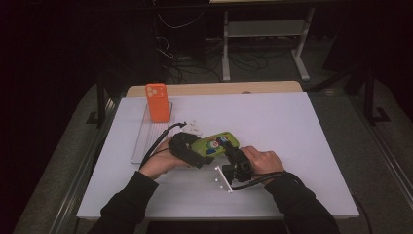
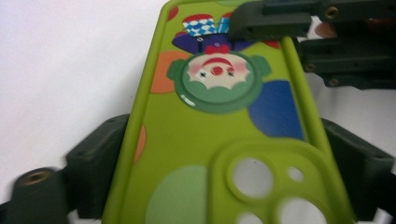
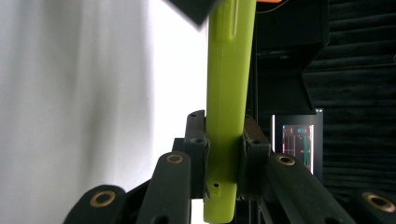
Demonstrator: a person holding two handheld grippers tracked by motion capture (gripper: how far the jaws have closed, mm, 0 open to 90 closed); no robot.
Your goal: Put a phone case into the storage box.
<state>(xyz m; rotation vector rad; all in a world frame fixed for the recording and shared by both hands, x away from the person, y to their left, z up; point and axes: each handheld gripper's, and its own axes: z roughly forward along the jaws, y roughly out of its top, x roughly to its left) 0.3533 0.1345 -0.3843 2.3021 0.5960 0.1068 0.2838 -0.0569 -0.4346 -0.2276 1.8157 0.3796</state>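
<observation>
Green phone case [image 1: 215, 144] is held just above the white desk [image 1: 292, 126] between both tools: right hand-held gripper [image 3: 224, 154] pinches its near end edge-on, jaws closed on it; left hand-held gripper [image 2: 224, 154] straddles the camera-hole end, jaws beside its long edges, contact unclear. Judged step: handover or regrip. Next move calls for one firm grip before release; beyond, the orange phone [image 1: 157, 101] stands on a clear tray [image 1: 146, 141].

green phone case [image 2: 215, 135]: smooth matt rubbery plastic | table [image 1: 272, 117]: matt white | orange case [image 1: 157, 102]: matt plastic

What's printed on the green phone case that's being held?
A clown face with a checkered hat, plus orange, blue and pale green spots on the green phone case; clearest in the left gripper view.
</observation>
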